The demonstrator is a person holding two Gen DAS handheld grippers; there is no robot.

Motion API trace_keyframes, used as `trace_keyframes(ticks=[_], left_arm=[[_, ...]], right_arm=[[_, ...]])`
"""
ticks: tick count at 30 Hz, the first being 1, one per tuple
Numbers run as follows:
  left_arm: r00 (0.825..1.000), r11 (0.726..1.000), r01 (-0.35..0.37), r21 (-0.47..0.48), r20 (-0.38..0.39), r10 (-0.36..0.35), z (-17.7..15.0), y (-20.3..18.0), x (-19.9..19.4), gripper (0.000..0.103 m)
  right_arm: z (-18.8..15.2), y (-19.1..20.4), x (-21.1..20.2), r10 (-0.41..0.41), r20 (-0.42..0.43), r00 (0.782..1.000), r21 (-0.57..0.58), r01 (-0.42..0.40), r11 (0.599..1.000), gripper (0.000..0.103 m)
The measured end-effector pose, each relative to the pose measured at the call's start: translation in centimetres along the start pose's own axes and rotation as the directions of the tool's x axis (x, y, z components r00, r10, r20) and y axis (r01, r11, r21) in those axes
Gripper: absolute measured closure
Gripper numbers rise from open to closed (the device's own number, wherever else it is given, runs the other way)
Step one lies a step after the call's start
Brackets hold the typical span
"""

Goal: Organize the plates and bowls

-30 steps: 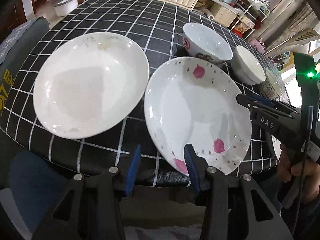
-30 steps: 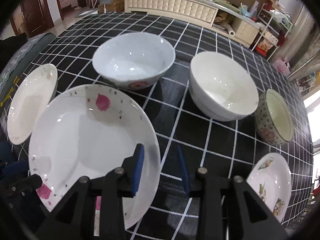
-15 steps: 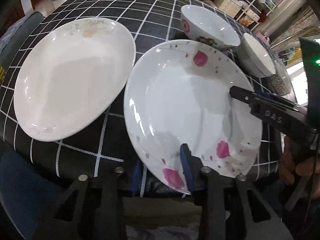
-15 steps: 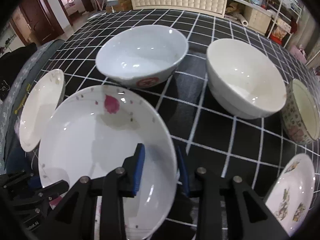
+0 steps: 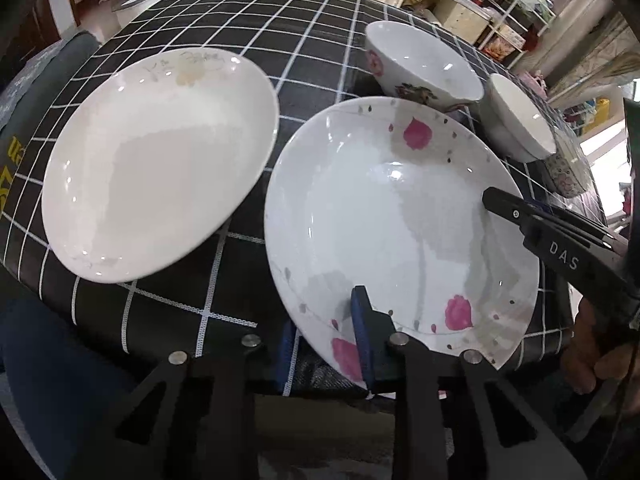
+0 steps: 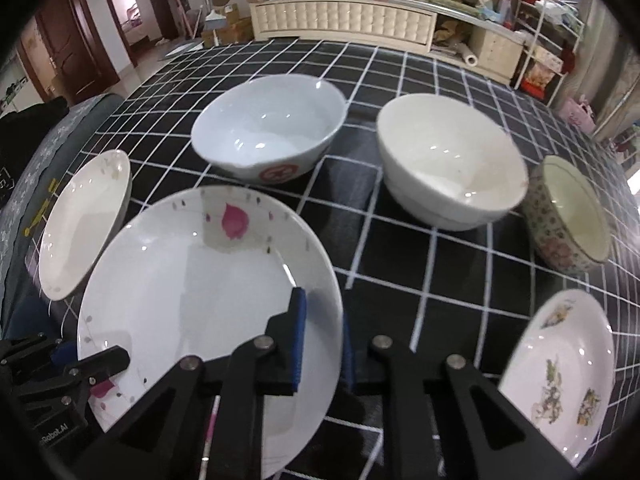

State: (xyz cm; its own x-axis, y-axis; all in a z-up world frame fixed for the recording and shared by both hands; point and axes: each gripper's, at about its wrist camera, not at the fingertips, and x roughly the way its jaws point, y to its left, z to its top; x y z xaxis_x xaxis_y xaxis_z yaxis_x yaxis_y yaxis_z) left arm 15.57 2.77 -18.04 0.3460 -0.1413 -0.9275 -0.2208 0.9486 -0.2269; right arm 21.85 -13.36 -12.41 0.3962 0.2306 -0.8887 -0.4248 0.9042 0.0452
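Petal plate (image 5: 400, 216), lifted off the checked surface (image 5: 224, 8), is gripped at two rim points: left gripper (image 5: 326, 344) jaws clamp its near edge, right gripper (image 6: 320, 344) jaws its right edge. Plain plate (image 5: 156, 160) lies just left.

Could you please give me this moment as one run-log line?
left tongs: straddling pink-petal plate near rim | right tongs: straddling its right rim | plain plate: on table

tablecloth (image 6: 400, 80): black with a white grid
cabinet (image 6: 340, 20): cream, tufted front, clutter on top
door (image 6: 60, 48): dark wood
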Motion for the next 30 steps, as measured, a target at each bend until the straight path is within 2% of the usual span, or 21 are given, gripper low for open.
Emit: trace_keyframes(ticks=[4,15,22,30], left_arm=[[0.999,1.000,0.029,0.006,0.015,-0.029,0.2,-0.2,-0.5,0.078],[0.995,0.998,0.059,0.011,0.078,-0.060,-0.2,1.3,-3.5,0.078],[0.989,0.998,0.058,-0.001,0.133,-0.057,0.1,2.8,-5.6,0.078],[0.986,0.997,0.036,-0.066,0.164,-0.025,0.8,6.8,-7.5,0.078]], right_arm=[[0.2,-0.6,-1.1,0.013,0.016,1.000,0.032,-0.013,0.999,0.088],[0.7,1.0,-4.3,0.002,0.088,0.996,0.038,-0.005,0.999,0.090],[2.2,3.3,-5.4,0.027,0.135,0.991,0.022,-0.030,0.999,0.090],[4.3,7.7,-4.4,0.092,0.150,0.984,-0.031,-0.089,0.996,0.090]])
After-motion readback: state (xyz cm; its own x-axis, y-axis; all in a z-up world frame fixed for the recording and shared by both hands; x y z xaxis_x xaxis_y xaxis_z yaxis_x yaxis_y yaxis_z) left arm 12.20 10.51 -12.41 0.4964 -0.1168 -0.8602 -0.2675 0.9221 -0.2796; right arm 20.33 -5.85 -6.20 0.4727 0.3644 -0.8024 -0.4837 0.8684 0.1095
